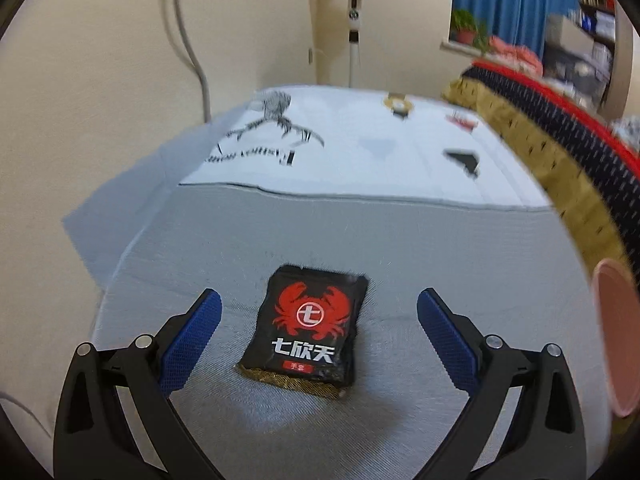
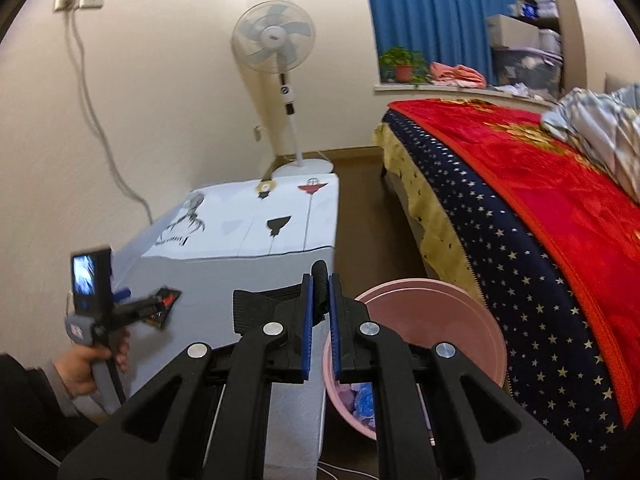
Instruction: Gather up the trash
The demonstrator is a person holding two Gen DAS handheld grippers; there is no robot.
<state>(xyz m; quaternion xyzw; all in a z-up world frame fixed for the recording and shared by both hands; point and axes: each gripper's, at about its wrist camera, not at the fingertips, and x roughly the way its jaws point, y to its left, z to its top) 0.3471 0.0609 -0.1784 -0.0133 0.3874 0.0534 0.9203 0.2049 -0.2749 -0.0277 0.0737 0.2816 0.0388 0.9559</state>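
Black packet [image 1: 310, 330] with the red crab print lies flat on the grey desk [image 1: 400, 240], right between my left jaws; left gripper [image 1: 319, 312] stands wide open, blue pads either side of the packet, touching nothing. Packet not yet gripped. My right gripper [image 2: 320, 304] is nearly closed on a dark, ribbed piece [image 2: 320, 276] that sticks up between the pads; what it is I cannot tell. It sits by the near rim of the pink bin [image 2: 472, 304], which stands on the floor between desk and bed [image 2: 540, 208]. Bin already holds some bluish and purple scraps at the bottom, so collection is under way; judged remaining: drop the dark piece, then lift the packet. Right view alone shows the bin's inside and my left hand [image 2: 86, 364] on its handle. Left view alone shows the packet's face in full; there the bin is only a pink sliver at the right edge.
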